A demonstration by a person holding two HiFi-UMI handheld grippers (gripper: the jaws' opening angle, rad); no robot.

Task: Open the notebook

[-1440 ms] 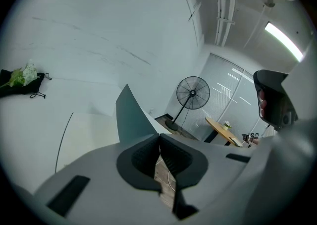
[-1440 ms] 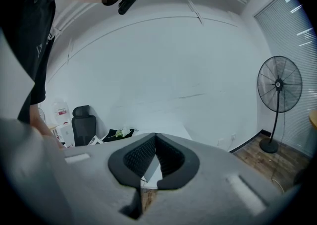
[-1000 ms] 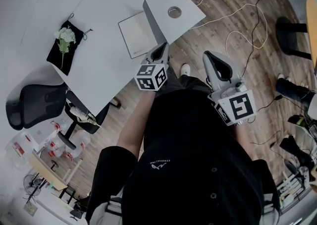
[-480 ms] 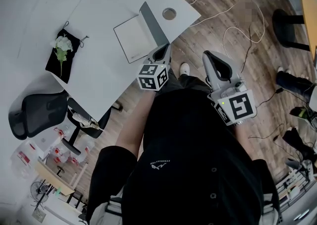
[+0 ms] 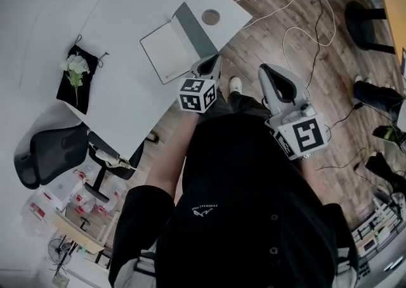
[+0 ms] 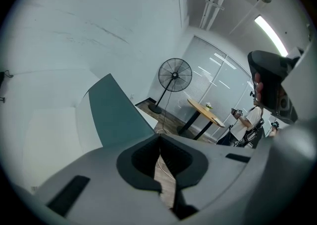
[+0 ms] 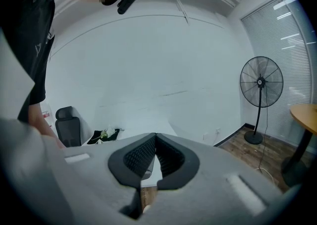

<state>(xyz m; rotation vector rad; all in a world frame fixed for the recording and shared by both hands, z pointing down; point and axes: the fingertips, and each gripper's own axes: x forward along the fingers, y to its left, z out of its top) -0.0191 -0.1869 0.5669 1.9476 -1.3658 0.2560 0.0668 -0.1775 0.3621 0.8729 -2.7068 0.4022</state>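
A black pouch point(image 5: 66, 87) carrying white flowers point(image 5: 75, 64) is lying at the left end of the white table point(image 5: 127, 115), well apart from the notebook point(image 5: 166, 52), which is sitting open near the table's right edge, grey cover point(image 5: 195, 29) to the right. The left gripper point(image 5: 206, 63) is hovering just beside it, fingers pressed together on nothing. The right gripper point(image 5: 267, 74), over the wood floor point(image 5: 279, 20), is likewise closed and empty.

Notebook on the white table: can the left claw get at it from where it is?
Probably yes. The left claw sits just off the near corner of the notebook, at the edge of the table, with nothing between them. Its jaws are shut.
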